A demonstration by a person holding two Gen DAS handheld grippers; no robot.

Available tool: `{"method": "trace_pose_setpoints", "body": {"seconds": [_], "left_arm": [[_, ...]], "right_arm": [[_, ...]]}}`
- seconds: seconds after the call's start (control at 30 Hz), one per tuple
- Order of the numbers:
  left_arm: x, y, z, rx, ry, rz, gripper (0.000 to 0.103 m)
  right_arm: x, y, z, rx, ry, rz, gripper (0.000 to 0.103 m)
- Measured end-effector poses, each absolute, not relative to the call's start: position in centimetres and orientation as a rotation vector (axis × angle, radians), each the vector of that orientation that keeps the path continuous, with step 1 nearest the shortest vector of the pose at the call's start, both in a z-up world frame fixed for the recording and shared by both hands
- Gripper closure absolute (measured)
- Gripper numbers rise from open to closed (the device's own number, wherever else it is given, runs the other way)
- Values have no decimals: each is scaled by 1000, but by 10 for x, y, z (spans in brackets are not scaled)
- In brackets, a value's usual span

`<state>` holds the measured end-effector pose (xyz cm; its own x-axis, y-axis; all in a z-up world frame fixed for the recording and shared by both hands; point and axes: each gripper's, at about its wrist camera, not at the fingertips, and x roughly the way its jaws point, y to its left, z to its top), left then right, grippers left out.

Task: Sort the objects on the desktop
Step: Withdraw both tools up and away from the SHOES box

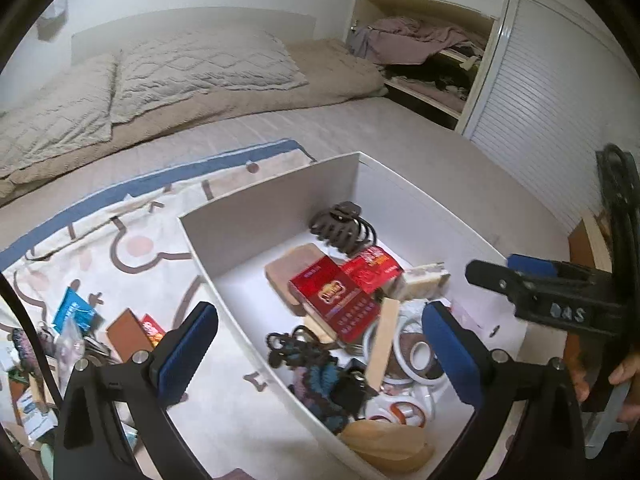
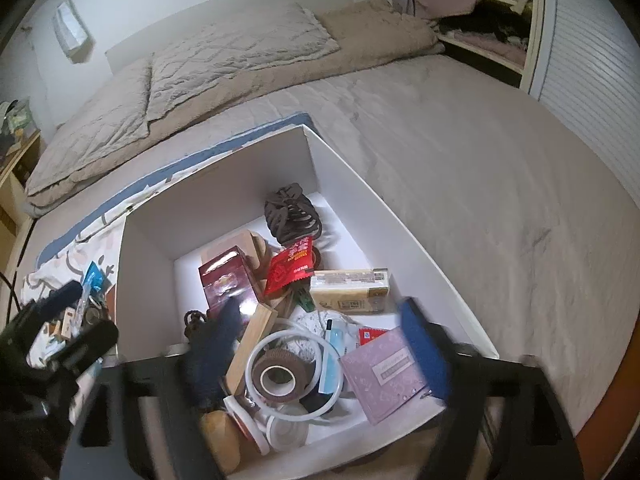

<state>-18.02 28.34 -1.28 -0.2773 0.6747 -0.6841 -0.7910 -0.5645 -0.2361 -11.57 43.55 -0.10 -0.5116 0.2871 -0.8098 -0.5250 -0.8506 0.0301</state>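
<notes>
Both grippers hang over the white box (image 1: 280, 188), jaws wide and empty. Left gripper (image 1: 320, 340) straddles its near wall; right gripper (image 2: 316, 344) is blurred. A brown hair claw (image 1: 340, 226) lies at twelve o'clock

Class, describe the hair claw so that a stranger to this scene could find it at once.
Find the white box on the bed. At its far end, beyond the red packet, lies the hair claw. It is the only dark brown thing with curved, interlocking teeth.
</notes>
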Motion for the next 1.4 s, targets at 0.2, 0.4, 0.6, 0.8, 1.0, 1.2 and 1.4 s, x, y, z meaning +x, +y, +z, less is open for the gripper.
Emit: {"method": "trace_pose_setpoints", "body": {"seconds": [0.2, 0.4, 0.6, 0.8, 1.0, 1.2, 1.4], "left_arm": [[-189, 274, -5, -935, 170, 1987, 0], [-196, 264, 5, -907, 157, 2022, 0], [-201, 252, 14, -884, 157, 2051, 0], [-209, 230, 24, -858, 177, 2113, 0], [-223, 202, 31, -863, 147, 2170, 0], [-226, 177, 37, -849, 169, 2226, 0], [-227, 155, 42, -834, 164, 2255, 0]], "right_arm": [[-115, 428, 3, -1123, 293, 2395, 0], [-119, 419, 7, -1093, 260, 2433, 0], [-123, 407, 18, -1026, 242, 2478, 0], [-132, 390, 27, -986, 187, 2542, 0], [-142, 369, 33, -976, 133, 2602, 0], [-151, 347, 35, -977, 60, 2657, 0], [-157, 327, 37, -975, 11, 2703, 0]]}}
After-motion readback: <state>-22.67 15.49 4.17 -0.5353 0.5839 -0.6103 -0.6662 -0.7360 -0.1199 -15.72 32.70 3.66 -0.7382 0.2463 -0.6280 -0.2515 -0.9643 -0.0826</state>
